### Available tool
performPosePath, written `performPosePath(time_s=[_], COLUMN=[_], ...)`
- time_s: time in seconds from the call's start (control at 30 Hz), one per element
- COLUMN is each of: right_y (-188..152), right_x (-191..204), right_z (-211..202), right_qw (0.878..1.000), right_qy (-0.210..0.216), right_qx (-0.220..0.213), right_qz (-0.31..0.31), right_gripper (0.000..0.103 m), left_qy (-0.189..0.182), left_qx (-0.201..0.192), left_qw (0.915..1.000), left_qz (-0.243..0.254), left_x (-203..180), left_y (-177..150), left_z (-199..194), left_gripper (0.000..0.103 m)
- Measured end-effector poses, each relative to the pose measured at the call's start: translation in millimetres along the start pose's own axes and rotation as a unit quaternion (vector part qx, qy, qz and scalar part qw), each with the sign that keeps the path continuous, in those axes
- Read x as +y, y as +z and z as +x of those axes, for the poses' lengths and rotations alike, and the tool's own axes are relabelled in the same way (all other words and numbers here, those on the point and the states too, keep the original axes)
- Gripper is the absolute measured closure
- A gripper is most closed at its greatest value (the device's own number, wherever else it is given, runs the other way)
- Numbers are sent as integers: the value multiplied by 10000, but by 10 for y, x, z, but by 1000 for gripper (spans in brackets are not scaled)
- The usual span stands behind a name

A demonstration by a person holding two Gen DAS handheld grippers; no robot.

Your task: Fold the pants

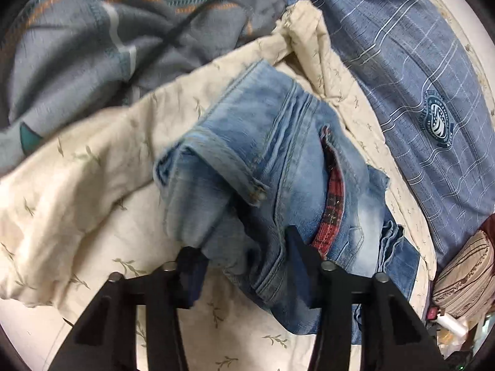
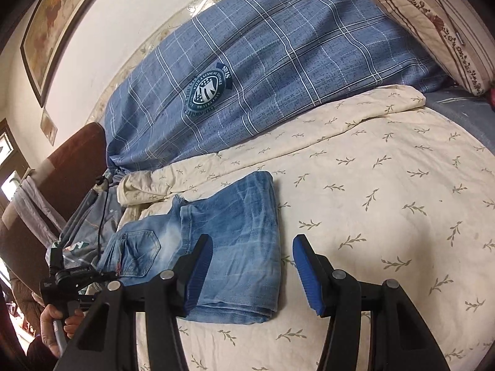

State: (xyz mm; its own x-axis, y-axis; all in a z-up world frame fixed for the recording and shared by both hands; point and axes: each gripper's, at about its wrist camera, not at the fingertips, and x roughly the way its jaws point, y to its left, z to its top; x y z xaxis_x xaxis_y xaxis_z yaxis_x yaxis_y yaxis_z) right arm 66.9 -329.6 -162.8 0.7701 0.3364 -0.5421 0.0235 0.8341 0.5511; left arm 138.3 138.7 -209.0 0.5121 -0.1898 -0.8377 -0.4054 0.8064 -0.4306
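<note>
A pair of light blue jeans [image 2: 235, 241] lies folded on a cream leaf-print sheet [image 2: 386, 201]. In the left wrist view the waist end of the jeans [image 1: 272, 167] is bunched, with red plaid lining showing at a pocket. My left gripper [image 1: 244, 250] is wide apart, its fingers on either side of a fold of the denim at the waistband. My right gripper [image 2: 252, 269] is open, above the folded leg end, with the left blue pad [image 2: 198, 272] over the denim. The left gripper also shows in the right wrist view [image 2: 71, 278], held in a hand.
A blue plaid duvet [image 2: 278, 61] lies along the wall behind the jeans. A striped pillow [image 2: 433, 21] sits at the far right. A grey patterned blanket [image 1: 92, 46] with a black cable is past the waist end. A brown headboard [image 2: 71, 170] stands at the left.
</note>
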Motion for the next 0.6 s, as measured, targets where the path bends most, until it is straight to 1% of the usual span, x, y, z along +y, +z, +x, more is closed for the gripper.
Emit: performPosePath(time_s=[0.07,0.1,0.13,0.17,0.2,0.23,0.3,0.37,0.43,0.47,0.53,0.6], right_y=[1,0,2,4,4,5,2,6,10,10,11,4], right_x=[-6,-9,-12,-16,-23,-31,-59,-81,-92,-96,-97,-86], right_z=[1,-4,-10,-19,-30,-40,-62,-76,-85,-89,-92,-81], right_qw=[10000,10000,10000,10000,10000,10000,9999,9999,9999,9998,9998,9998], right_qy=[4,11,13,17,23,19,8,15,7,20,55,115], right_qx=[13,10,2,-9,-21,-32,-47,-47,-50,-52,-60,-43], right_qz=[29,41,48,60,74,82,118,154,165,177,187,180], right_gripper=[45,45,45,45,45,45,45,45,45,45,45,45], left_qy=[65,80,70,24,27,67,13,35,60,55,107,139], left_qx=[-15,1,22,75,117,112,80,35,-26,-55,-136,-208], left_qw=[9999,9999,9999,10000,9999,9999,9999,9999,9999,9999,9998,9997], left_qz=[107,103,75,30,2,-16,-97,-109,-131,-142,-84,36], left_x=[-38,-48,-34,-30,-21,-7,39,45,104,114,117,93], left_y=[19,27,46,56,61,51,22,14,-12,-15,-27,-26], left_z=[9,35,52,100,149,175,168,138,64,44,-2,-45], left_gripper=[55,53,41,33,28,28,28,32,44,48,62,69])
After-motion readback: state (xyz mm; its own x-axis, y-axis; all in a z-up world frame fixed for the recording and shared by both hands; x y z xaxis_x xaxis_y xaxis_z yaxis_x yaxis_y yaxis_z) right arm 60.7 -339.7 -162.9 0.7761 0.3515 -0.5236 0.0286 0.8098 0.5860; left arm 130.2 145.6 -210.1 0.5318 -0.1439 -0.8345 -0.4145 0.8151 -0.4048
